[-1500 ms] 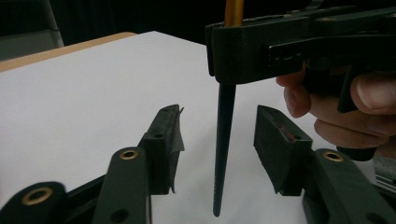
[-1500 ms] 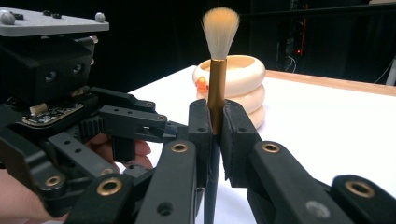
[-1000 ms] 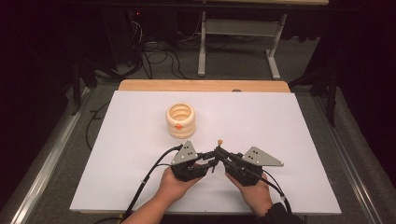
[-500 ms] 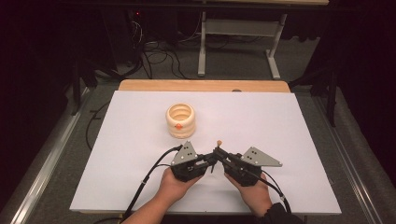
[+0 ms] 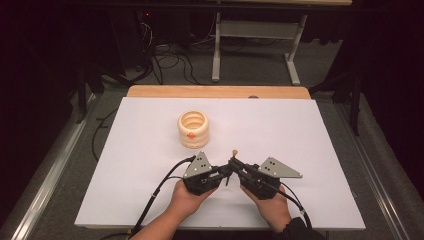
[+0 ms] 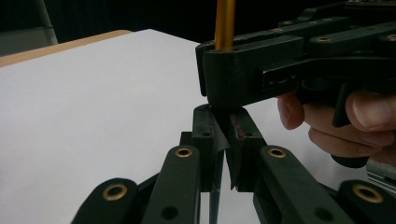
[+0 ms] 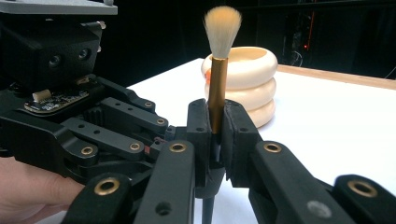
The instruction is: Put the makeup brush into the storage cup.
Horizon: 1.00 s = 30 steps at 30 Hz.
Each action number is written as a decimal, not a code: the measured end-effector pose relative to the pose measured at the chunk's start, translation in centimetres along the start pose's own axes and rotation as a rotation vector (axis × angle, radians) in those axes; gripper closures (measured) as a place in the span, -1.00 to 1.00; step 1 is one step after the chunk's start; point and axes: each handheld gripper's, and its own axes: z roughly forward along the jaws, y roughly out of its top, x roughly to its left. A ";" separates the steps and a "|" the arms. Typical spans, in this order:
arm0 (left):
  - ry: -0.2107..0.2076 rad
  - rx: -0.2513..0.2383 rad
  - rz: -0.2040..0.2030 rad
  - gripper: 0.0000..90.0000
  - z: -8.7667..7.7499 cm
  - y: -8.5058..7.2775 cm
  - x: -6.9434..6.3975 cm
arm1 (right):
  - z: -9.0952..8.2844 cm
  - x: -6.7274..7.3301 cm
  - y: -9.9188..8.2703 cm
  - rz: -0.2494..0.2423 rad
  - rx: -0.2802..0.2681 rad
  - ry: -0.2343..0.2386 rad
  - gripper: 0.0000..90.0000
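- Right tongs pinch the brush upright by its gold collar, above the tabletop.
- Left tongs have just closed onto its dark handle below.
- Beyond stands the cream cup; opposing pulls could tilt or drop the brush.

— What do we see of our grippers?
— Both black: the left gripper and right gripper have brass-ringed screws and grey three-cornered plates.
— Cables?
— Black cables. We wear a dark sleeve.
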 end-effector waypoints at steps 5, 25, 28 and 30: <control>0.013 -0.007 -0.002 0.85 -0.1 0.0 0.1 | 0.0 -0.1 0.0 0.004 0.000 0.005 0.73; 0.057 -0.005 0.007 0.85 -1.0 0.0 1.3 | -0.6 -0.7 0.5 0.006 -0.003 0.006 0.26; 0.068 -0.009 0.000 0.85 -1.3 0.0 1.6 | -0.7 -0.9 0.5 0.004 0.004 0.001 0.14; 0.072 -0.011 -0.004 0.85 -1.4 0.1 1.7 | -0.7 -1.0 0.5 0.003 0.009 -0.005 0.06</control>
